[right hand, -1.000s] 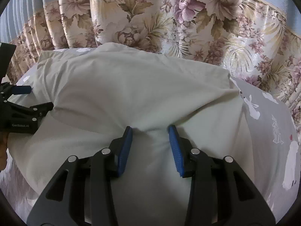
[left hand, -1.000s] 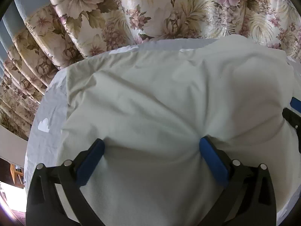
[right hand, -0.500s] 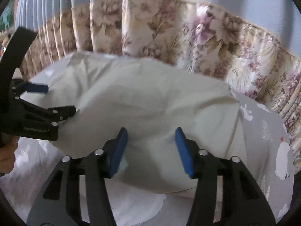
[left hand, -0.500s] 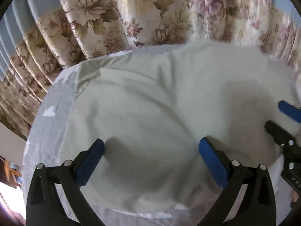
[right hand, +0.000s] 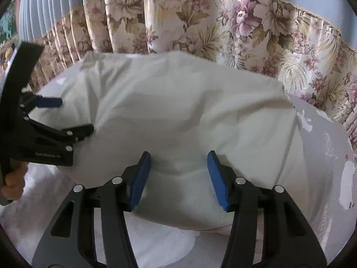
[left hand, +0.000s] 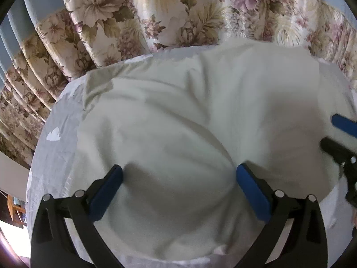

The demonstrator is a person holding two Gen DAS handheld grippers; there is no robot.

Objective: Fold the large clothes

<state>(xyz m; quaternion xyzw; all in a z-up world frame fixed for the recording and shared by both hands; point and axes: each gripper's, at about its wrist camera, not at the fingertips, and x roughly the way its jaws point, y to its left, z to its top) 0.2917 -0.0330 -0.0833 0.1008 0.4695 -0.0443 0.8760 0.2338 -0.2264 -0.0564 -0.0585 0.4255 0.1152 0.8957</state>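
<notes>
A large pale cream garment (left hand: 178,122) lies folded and spread on a grey printed sheet (left hand: 58,120); it also fills the right wrist view (right hand: 178,116). My left gripper (left hand: 178,185) is open and empty, just above the garment's near edge. My right gripper (right hand: 178,174) is open and empty, above the garment's near edge. The left gripper (right hand: 55,116) shows at the left of the right wrist view. The right gripper (left hand: 334,134) shows at the right edge of the left wrist view.
Floral curtains (left hand: 178,17) hang close behind the far edge of the bed, also in the right wrist view (right hand: 223,26). The grey sheet with white animal prints (right hand: 330,147) lies bare to the right of the garment.
Both grippers have opened wider and pulled back and up from the garment. The cloth they pressed now lies loose on the bed, and its near edge has come into view.
</notes>
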